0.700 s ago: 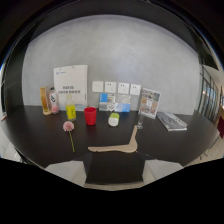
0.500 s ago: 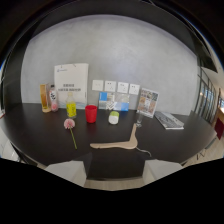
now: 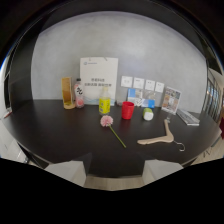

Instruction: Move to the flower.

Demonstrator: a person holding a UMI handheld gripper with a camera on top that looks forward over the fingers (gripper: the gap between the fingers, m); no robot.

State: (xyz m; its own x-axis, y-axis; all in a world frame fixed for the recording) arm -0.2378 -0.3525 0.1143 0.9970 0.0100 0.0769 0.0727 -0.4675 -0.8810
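Note:
A pink flower (image 3: 106,120) lies on the dark table (image 3: 55,130), its green stem running toward me and to the right. It rests just in front of a yellow bottle (image 3: 104,104) and a red cup (image 3: 127,110). My gripper (image 3: 114,195) is well short of it, back at the table's near edge, with the flower ahead and about in line with it. The fingers are only a dark mass low in the view, and nothing shows between them.
A wooden hanger (image 3: 160,137) lies right of the flower. Along the back stand an amber bottle (image 3: 68,93), a small red-labelled bottle (image 3: 79,93), a white sign (image 3: 99,80), a small white cup (image 3: 148,114) and a picture frame (image 3: 172,100).
The view has swung left: the flower and the row of objects have slid rightward, so the flower now sits near the middle ahead of me.

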